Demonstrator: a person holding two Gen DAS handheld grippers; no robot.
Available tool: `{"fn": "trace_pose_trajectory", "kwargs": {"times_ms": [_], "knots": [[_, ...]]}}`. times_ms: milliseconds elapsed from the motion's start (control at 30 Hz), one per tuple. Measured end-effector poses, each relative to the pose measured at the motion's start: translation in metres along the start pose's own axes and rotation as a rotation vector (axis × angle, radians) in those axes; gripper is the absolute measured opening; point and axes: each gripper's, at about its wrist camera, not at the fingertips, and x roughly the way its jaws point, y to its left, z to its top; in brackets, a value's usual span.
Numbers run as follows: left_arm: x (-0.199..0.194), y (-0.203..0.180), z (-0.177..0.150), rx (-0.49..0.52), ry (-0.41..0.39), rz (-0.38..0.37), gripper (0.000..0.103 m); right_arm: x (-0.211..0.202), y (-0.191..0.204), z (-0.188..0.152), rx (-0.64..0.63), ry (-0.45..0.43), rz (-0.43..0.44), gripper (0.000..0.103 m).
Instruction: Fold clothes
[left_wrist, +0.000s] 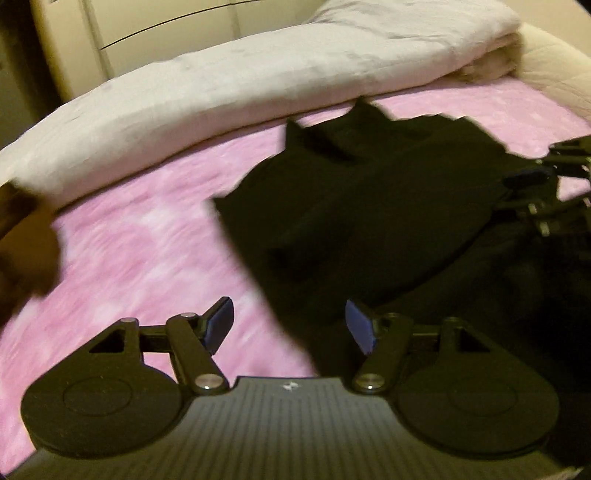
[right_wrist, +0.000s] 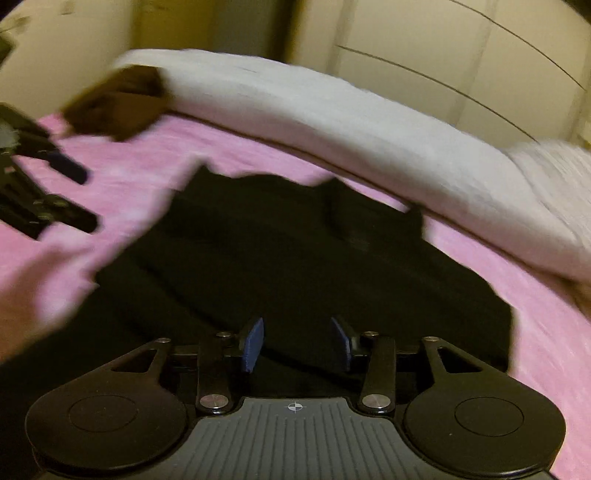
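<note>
The black garment (left_wrist: 362, 206) lies partly folded on the pink bedspread (left_wrist: 140, 236), just in front of the white duvet (left_wrist: 221, 92). The left gripper (left_wrist: 288, 325) hovers wide open at the garment's left edge; the right gripper (right_wrist: 295, 339) hangs open over its near part. Neither holds cloth. The next fold likely calls for pinching an edge.

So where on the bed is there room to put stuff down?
Bare pink sheet lies between the black garment and the brown thing. A thinner strip runs between garment and white duvet. The middle is crowded.
</note>
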Motion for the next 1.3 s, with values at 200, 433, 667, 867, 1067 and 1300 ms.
{"fn": "trace_pose_trajectory", "kwargs": {"times_ms": [200,433,667,867,1067,1300], "knots": [[0.064,-0.03,0.022,0.094,0.053,-0.035,0.055,0.025,-0.135,-0.009,0.376,0.007,-0.087,0.043],[0.079,-0.027,0.023,0.046,0.185,0.027,0.055,0.031,-0.168,-0.054,0.4,0.193,-0.045,0.042],[0.085,-0.02,0.047,-0.023,0.154,0.025,0.052,0.038,-0.19,-0.017,0.337,0.047,-0.009,0.042],[0.115,-0.007,0.038,-0.034,0.174,0.025,0.065,0.133,-0.223,-0.006,0.421,0.153,0.058,0.042],[0.09,-0.011,0.033,-0.039,0.125,0.083,0.054,0.094,-0.215,0.005,0.422,0.046,0.027,0.042],[0.081,-0.003,0.009,-0.096,0.187,0.081,0.066,0.038,-0.177,-0.069,0.346,0.18,0.037,0.041]]}}
